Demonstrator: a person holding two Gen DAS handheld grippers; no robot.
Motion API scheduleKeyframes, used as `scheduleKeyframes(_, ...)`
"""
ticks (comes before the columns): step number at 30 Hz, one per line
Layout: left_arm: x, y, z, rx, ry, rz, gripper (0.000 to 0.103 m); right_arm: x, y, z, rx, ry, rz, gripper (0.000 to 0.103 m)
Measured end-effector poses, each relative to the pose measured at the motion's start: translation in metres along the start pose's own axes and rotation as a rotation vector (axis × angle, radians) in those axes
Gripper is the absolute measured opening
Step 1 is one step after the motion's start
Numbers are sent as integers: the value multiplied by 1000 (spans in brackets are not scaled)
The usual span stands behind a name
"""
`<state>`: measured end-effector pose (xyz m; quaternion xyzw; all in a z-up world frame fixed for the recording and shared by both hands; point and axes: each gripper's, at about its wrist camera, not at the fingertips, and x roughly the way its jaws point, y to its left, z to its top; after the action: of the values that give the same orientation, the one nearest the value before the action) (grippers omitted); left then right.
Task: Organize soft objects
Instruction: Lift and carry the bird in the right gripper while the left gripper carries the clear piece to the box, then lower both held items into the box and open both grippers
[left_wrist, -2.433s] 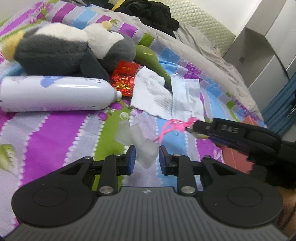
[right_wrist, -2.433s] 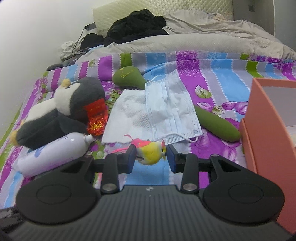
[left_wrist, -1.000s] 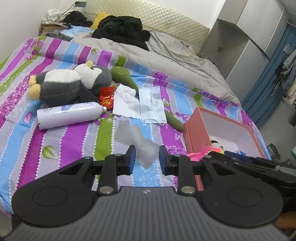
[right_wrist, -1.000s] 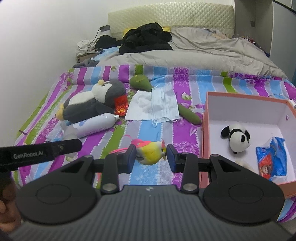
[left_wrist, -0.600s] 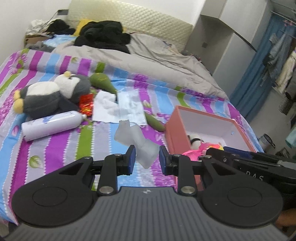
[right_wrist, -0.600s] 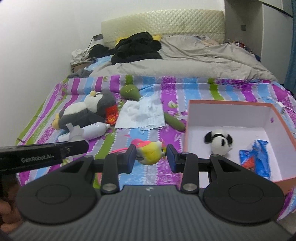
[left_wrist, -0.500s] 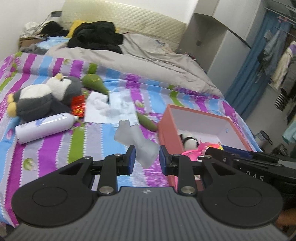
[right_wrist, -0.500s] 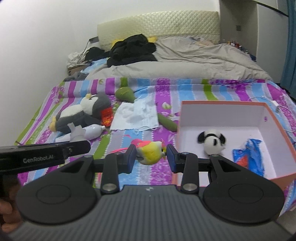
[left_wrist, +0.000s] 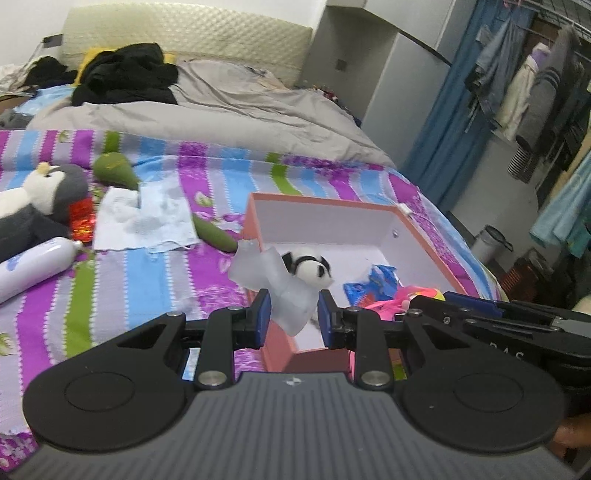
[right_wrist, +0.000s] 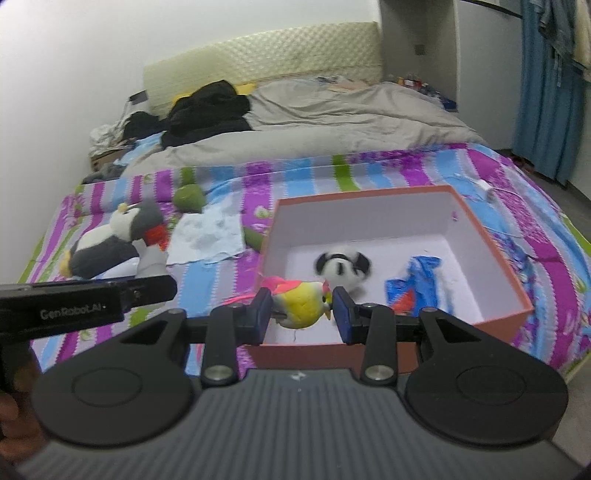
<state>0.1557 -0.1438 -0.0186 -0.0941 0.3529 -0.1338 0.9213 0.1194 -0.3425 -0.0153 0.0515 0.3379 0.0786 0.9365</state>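
Observation:
My left gripper (left_wrist: 293, 319) is shut on a soft translucent white piece (left_wrist: 275, 284), held above the near left corner of the orange box (left_wrist: 354, 208). My right gripper (right_wrist: 302, 314) is shut on a yellow plush bird with pink feathers (right_wrist: 301, 301), above the front wall of the same orange box (right_wrist: 491, 254). Inside the box lie a small panda plush (right_wrist: 341, 267) and a blue packet (right_wrist: 419, 282). In the left wrist view the bird's pink feathers (left_wrist: 399, 301) and the right gripper's body show at the right.
On the striped bedspread (left_wrist: 110, 280) to the left lie a penguin plush (left_wrist: 33, 206), a white spray bottle (left_wrist: 29, 267), a red packet (left_wrist: 81, 219), a tissue and face mask (left_wrist: 147, 218) and a green soft toy (left_wrist: 114, 171). Grey duvet and black clothes fill the far bed.
Both grippers have swung right and slightly up with their loads, from over the bedspread to over the orange box. Neither grip has changed.

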Motion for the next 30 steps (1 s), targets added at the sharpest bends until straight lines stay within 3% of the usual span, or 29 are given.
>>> scheduleKeyframes(12, 91, -39, 14, 42, 116, -43, 32, 47, -54, 12, 41, 70, -72, 40)
scheduleKeyframes(26, 203, -46, 25, 50, 251, -36, 33, 126, -103, 15, 80, 193, -101, 40)
scheduleKeyframes(30, 225, -45, 24, 49, 276, -30, 39, 144, -114, 12, 92, 218, -105, 41)
